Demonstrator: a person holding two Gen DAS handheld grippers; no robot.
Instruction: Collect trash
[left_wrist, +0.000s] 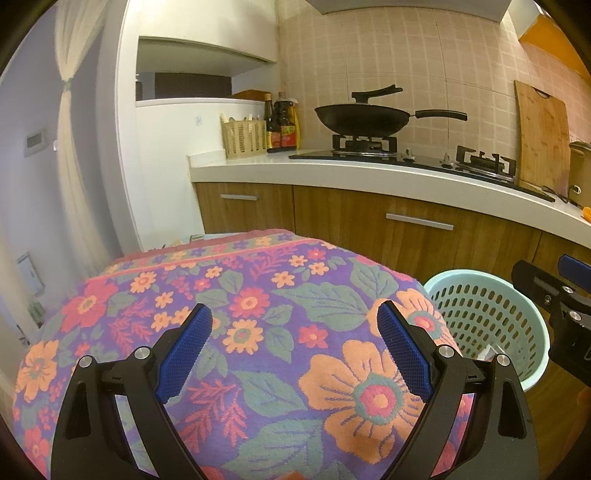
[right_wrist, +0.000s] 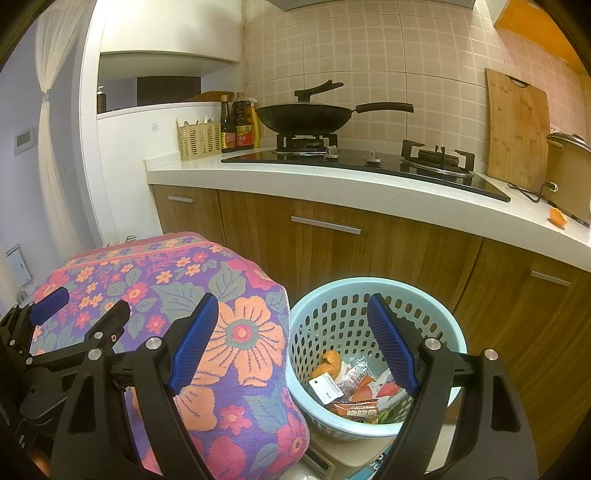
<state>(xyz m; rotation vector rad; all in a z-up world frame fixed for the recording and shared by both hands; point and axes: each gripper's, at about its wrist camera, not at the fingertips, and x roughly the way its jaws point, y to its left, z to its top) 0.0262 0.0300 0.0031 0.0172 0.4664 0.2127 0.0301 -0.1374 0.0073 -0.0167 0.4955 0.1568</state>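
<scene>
Left gripper (left_wrist: 295, 339): I see its fingers spread wide, holding nothing, above the floral cloth (left_wrist: 236, 332).
Right gripper (right_wrist: 291, 332): mine gapes wide too, empty.
Basket (right_wrist: 369, 288): pale blue, under my right finger, just beside the cloth.
Trash (right_wrist: 354, 384): wrappers and orange peel lie inside the basket, between my right fingers.
Counter peel (right_wrist: 557, 217): far beyond my right finger.
</scene>
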